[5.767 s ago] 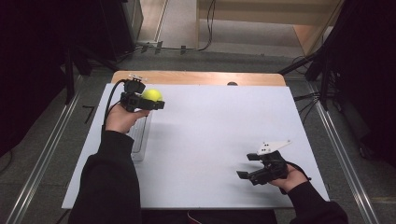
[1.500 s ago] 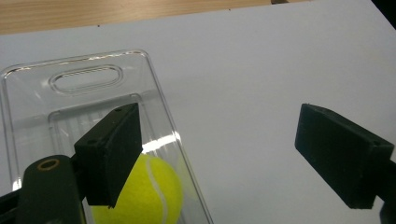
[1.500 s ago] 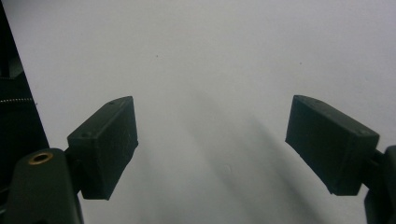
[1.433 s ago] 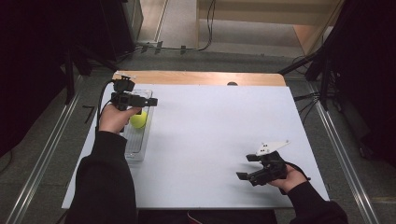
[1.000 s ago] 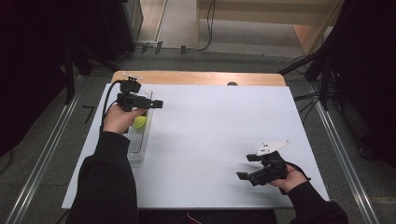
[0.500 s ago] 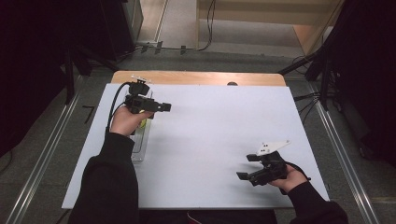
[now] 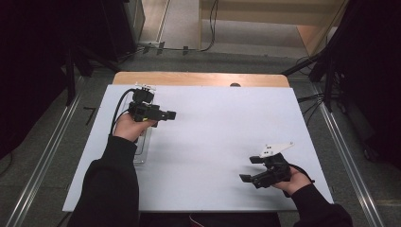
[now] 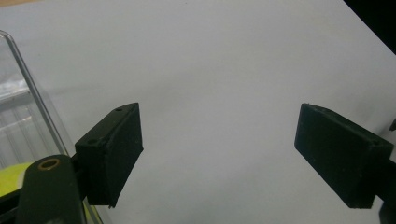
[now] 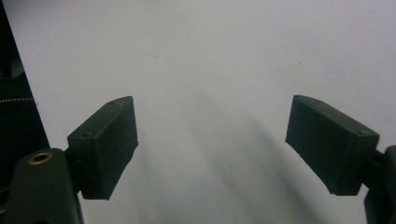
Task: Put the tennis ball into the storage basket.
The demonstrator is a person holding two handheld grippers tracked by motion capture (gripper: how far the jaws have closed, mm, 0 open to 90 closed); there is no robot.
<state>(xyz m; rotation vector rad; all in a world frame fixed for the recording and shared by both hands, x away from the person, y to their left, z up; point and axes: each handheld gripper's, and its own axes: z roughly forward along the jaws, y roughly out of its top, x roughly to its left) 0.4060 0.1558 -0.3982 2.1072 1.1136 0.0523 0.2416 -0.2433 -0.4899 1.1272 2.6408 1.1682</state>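
Nearest the person's edge of the bench, the right tongs sit low over the white top in the right hand, jaws spread wide with nothing between them; the right gripper view looks along them onto bare white surface. A grey three-cornered plate rides on top of that tool.

Farther up on the left, a dark sleeve leads to the left hand, which holds the left tongs level above the bench, pointing toward the middle. Their jaws stand released too, a broad gap of white bench showing between them in the left gripper view.

Just under and beside that hand lies a clear plastic tray, near the left edge of the bench. In the left gripper view its transparent wall rises at the left, and a yellow-green ball rests inside it, behind the left jaw and apart from both pads.

Beyond the white top, a strip of bare wood runs along the far edge.
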